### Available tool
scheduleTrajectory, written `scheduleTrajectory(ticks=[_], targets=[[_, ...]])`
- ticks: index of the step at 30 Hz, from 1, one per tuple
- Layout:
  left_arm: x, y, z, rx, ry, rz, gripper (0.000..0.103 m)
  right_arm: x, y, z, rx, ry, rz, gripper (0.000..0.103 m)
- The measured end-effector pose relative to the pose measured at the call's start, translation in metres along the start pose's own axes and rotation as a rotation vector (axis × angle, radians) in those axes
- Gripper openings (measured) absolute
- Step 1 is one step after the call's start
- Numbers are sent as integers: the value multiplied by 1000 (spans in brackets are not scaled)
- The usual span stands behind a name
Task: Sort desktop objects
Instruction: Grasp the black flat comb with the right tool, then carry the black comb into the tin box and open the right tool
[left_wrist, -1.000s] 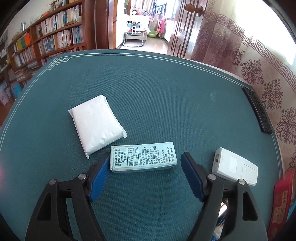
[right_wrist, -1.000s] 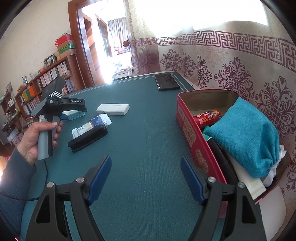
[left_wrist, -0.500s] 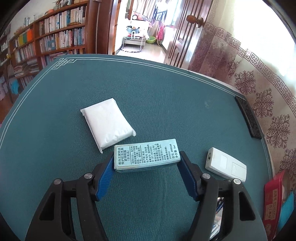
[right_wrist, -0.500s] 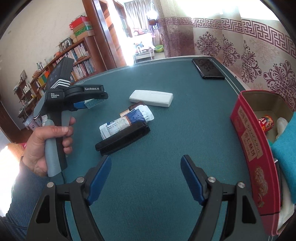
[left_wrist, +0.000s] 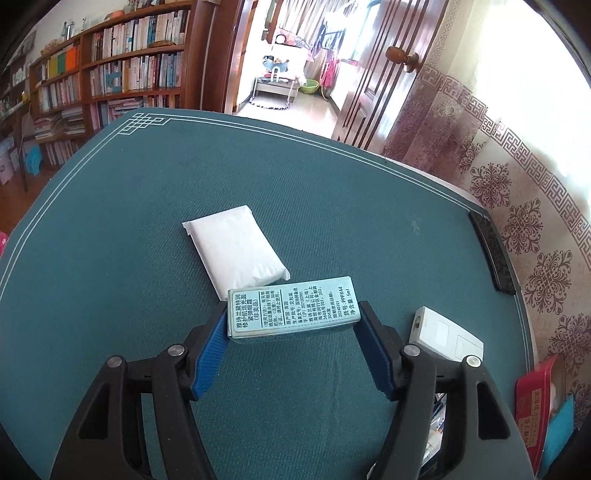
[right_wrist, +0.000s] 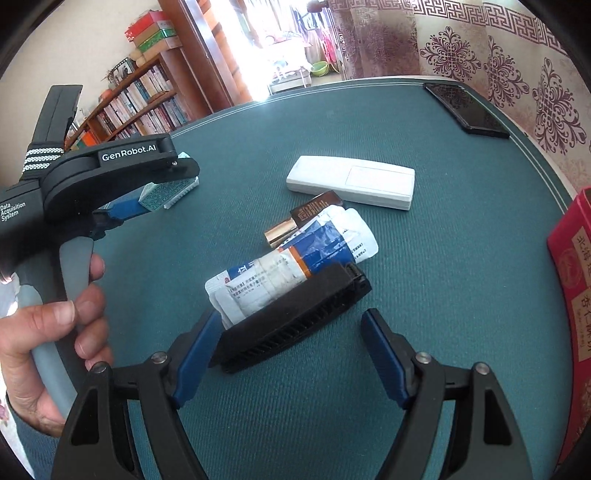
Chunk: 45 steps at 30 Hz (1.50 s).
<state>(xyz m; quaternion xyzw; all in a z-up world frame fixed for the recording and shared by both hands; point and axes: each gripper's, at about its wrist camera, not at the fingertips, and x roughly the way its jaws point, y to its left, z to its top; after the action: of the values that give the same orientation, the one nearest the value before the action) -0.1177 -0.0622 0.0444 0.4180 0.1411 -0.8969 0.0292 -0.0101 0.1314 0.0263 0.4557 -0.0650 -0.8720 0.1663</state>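
In the left wrist view the left hand-held gripper grasps one pale blue box by its short ends just above the table; I judge so thin a hold could let it pivot or slip, and beside it lie one white packet and one white remote. In the right wrist view the right hand-held gripper is released around one black comb-like case, which leans on one blue-and-white pouch that may drag along; also one brown tube, one phone, one red tin

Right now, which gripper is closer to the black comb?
Right. The right gripper hangs open just above the black comb, one finger beside its end. The left gripper, farther off, grips the light blue box.
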Motion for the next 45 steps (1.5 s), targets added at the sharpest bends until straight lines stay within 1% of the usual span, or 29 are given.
scheduleTrajectory(ticks=[5,9,12,13,16,18,21,26,29,33,36,37,38,40,41,43,44,45], targets=[[0,-2,-2,6,10,-7,70,-12,-13,-6,-1,-12,-38,81],[-1,-5,-4,16,12,-7,70,-22,-22,-10,-8,-24,-101,81],[0,-8,-6,22,16,-10,70,-31,-26,-10,-14,-38,-176,81],[0,-9,-6,23,18,-12,70,-33,-26,-9,-11,-40,-178,81],[-1,-10,-7,29,17,-14,70,-29,-20,-3,13,-33,-100,81],[-3,-11,-7,34,12,-11,70,-22,-11,1,2,-30,-77,81],[-3,-13,-7,39,10,-12,70,-10,1,0,-24,-12,-80,81],[-3,-16,-9,57,5,-4,70,6,8,0,-36,30,-92,81],[-2,-16,-9,57,10,-8,70,7,10,-1,-62,30,-113,81],[-2,-16,-9,56,12,-6,70,2,1,-6,-77,28,-138,80],[-2,-17,-9,57,12,-5,70,-4,-7,-12,-85,13,-171,67],[-1,-17,-9,59,13,-5,70,-6,-10,-14,-82,11,-175,60],[-1,-19,-9,62,14,-6,70,-9,-13,-15,-83,6,-183,56],[-2,-21,-10,69,13,-7,70,-11,-18,-16,-84,1,-194,44],[-2,-22,-11,74,12,-8,70,-12,-19,-16,-84,0,-196,41],[-3,-25,-11,83,10,-11,70,-11,-18,-10,-87,-3,-204,34],[-4,-27,-12,87,8,-14,70,-9,-17,-9,-89,-7,-208,32],[-5,-28,-12,92,7,-17,70,-9,-17,-9,-93,-13,-216,26]])
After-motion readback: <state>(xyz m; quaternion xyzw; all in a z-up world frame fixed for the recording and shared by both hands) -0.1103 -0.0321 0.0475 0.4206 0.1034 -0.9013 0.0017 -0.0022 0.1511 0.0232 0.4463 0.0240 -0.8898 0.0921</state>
